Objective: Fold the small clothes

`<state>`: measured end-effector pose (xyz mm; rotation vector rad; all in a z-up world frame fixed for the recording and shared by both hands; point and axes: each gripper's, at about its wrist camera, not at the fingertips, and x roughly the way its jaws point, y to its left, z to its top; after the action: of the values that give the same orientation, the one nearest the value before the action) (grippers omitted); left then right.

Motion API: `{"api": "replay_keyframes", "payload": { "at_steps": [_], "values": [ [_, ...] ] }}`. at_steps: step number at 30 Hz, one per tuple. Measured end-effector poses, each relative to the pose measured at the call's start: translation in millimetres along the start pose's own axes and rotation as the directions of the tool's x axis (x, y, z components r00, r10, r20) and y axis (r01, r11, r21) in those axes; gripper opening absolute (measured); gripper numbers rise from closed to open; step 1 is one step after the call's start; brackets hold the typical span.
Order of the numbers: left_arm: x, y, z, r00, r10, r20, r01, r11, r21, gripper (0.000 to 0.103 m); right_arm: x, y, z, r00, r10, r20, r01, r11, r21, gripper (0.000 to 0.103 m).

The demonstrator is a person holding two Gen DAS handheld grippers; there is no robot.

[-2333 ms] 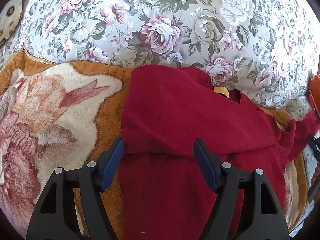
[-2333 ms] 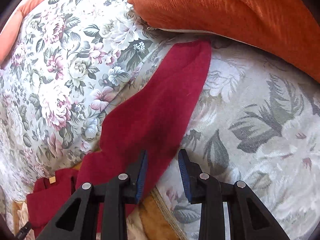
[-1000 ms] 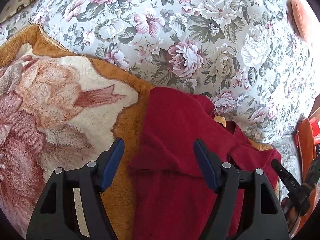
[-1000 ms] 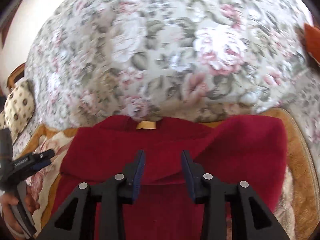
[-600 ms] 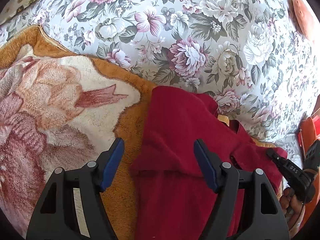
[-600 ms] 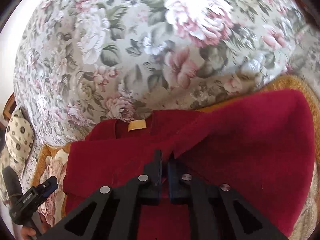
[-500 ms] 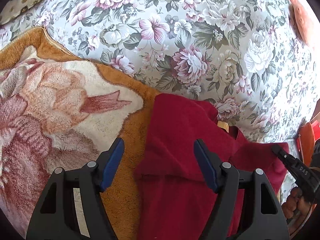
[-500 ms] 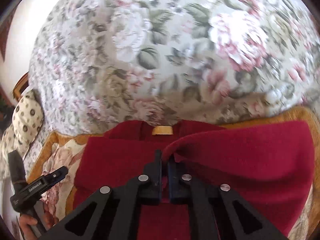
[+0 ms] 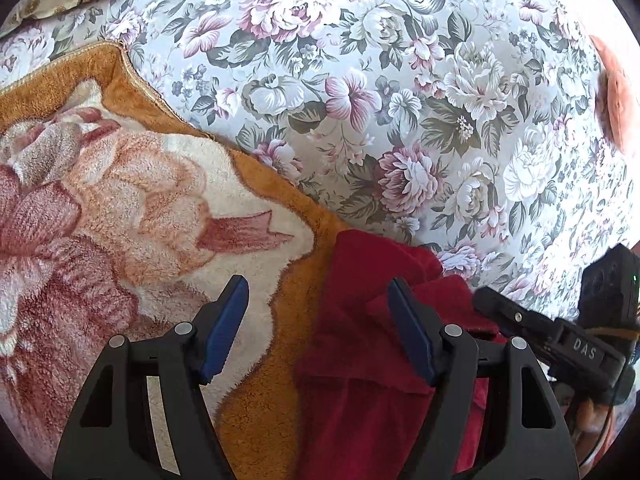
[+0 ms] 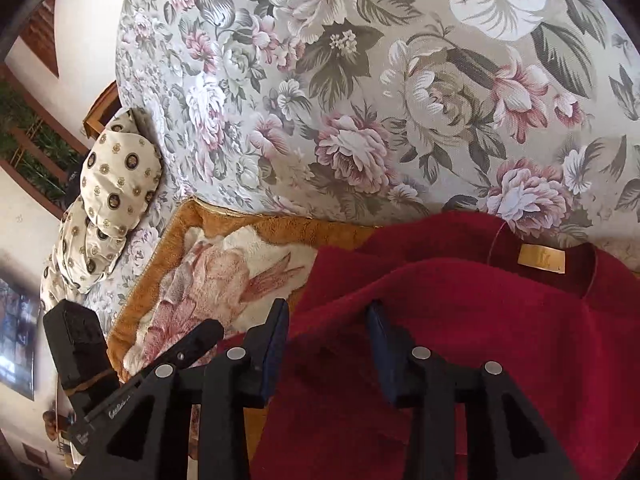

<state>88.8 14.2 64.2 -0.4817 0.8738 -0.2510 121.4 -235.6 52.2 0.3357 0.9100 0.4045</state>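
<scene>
Red garment (image 10: pixel 460 320) half-folded on the orange plush blanket (image 9: pixel 256 400), both grippers open over it.

Left gripper (image 9: pixel 318 328): jaws wide apart, nothing between them, hovering over the garment's left edge where it meets the blanket. Right gripper (image 10: pixel 328 340): jaws apart, fabric under and between the fingers, contact unclear. A folded layer lies across the garment's body; tan neck label (image 10: pixel 542 258) shows at the collar. Garment's lower part is cut off by both frames and hidden behind the gripper bodies. Floral cover (image 9: pixel 400 100) behind; spotted cushion (image 10: pixel 116 200) at far left.
</scene>
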Motion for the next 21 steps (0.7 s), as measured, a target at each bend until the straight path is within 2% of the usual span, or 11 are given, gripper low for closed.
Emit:
{"api": "replay_keyframes", "payload": {
  "at_steps": [3,5,9,13,14,16,18,19,21],
  "values": [
    [-0.5,0.3,0.5,1.000,-0.004,0.002,0.004,1.000,-0.002,0.072,-15.8,0.3,-15.1,0.998,-0.063,0.033,0.065,0.996,-0.066,0.039],
    [1.1,0.9,-0.5,1.000,0.001,-0.003,-0.001,1.000,-0.011,0.072,-16.4,-1.6,-24.7,0.996,-0.085,0.023,0.087,0.992,-0.094,0.039],
    [0.3,5.1,0.8,1.000,0.022,0.007,-0.022,0.999,-0.033,0.072,7.0,-0.8,-21.6,0.999,-0.039,-0.014,0.038,0.998,-0.046,0.039],
    [-1.9,12.2,4.5,0.999,0.039,0.032,-0.038,0.998,-0.046,0.072,28.3,19.9,8.4,0.998,0.018,0.063,-0.016,1.000,-0.026,0.039],
    [0.0,14.4,5.3,0.999,0.040,0.021,-0.039,0.998,-0.052,0.072,31.7,24.8,14.5,0.997,0.003,0.072,0.000,0.999,-0.041,0.039],
    [2.1,19.4,6.6,1.000,0.029,0.002,-0.029,0.997,-0.073,0.072,33.3,33.2,15.1,0.994,-0.089,0.056,0.093,0.992,-0.088,0.039],
    [0.7,23.2,8.3,1.000,0.024,0.003,-0.024,0.995,-0.097,0.072,29.7,41.0,-0.9,0.994,-0.104,0.043,0.110,0.976,-0.189,0.039],
    [-1.1,24.7,9.2,1.000,0.023,0.010,-0.022,0.994,-0.106,0.072,30.0,43.7,-12.0,0.991,-0.126,0.037,0.131,0.961,-0.242,0.039],
    [-3.1,25.7,9.5,0.999,0.027,0.019,-0.024,0.993,-0.112,0.072,39.2,44.0,-34.2,0.970,-0.239,0.031,0.235,0.910,-0.341,0.039]
  ]
}}
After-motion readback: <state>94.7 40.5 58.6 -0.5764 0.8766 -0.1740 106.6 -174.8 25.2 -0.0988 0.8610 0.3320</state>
